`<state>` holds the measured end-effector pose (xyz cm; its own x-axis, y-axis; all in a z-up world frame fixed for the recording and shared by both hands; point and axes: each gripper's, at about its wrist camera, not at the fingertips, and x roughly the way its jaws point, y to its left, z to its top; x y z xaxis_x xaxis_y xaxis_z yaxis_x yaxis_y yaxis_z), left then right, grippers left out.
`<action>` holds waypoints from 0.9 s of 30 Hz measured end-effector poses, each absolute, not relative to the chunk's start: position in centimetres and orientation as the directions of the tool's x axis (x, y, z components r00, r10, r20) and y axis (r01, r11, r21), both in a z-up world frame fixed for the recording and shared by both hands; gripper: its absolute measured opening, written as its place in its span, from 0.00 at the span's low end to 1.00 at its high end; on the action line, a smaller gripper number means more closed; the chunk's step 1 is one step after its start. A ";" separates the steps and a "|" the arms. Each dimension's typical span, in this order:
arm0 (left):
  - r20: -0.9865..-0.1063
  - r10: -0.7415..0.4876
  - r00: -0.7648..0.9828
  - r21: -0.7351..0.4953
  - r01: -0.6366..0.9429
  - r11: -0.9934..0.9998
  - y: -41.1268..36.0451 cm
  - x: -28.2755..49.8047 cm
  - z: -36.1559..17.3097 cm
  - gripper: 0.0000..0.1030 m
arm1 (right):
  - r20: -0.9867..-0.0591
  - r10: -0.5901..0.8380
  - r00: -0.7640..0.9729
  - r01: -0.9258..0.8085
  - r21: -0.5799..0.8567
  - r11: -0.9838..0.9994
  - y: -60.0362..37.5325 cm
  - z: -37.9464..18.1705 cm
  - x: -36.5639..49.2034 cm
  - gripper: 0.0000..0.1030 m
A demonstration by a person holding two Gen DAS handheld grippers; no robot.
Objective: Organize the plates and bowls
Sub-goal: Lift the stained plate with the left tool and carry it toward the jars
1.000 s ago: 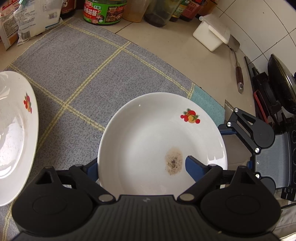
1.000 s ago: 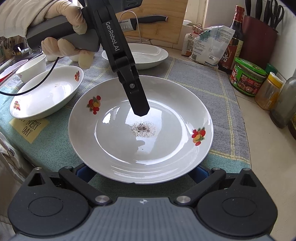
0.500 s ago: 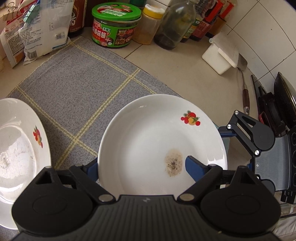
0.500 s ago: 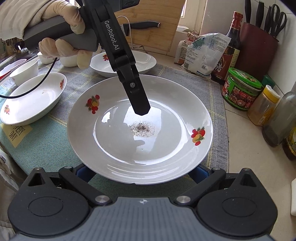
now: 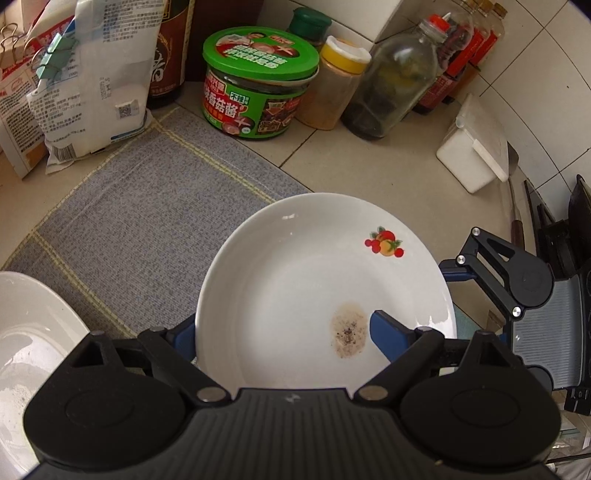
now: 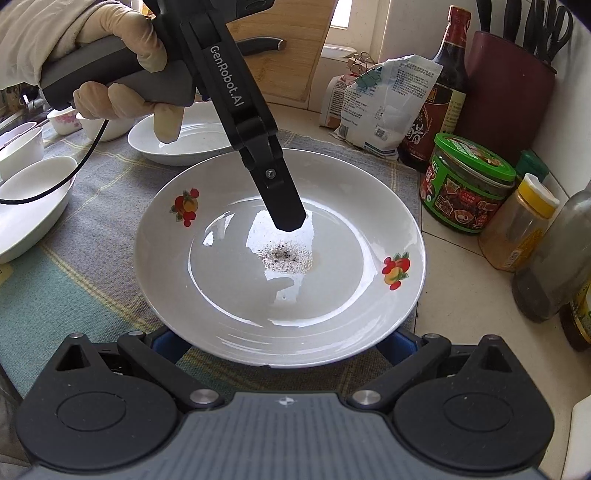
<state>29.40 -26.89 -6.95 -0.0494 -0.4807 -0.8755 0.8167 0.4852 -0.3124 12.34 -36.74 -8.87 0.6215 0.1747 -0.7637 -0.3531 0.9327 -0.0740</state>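
- The fruit-patterned plate, beside the green sauce jar, is clamped at its rim by the left gripper.
- The right gripper sits wide apart under the near rim.
- Slippage is judged possible; speckled residue could spill if the plate is tilted.

I work over a beige tiled countertop covered partly by a grey woven mat with yellow grid lines. White glossy wall tiles rise behind it. Across from me, a pale wooden board leans upright beside a bright daylit window.
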 end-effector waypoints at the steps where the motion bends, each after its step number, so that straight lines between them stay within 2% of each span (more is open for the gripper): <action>1: -0.875 -0.481 -0.049 -0.313 0.816 0.486 -27.0 29.5 -7.0 0.89 | -0.764 0.175 0.621 -0.354 -0.074 0.932 -36.9 -9.0 12.5 1.00; 27: -0.879 -0.477 -0.020 -0.289 0.816 0.500 -28.3 31.0 -8.7 0.89 | -0.769 0.172 0.616 -0.327 -0.051 0.944 -38.7 -10.0 14.3 1.00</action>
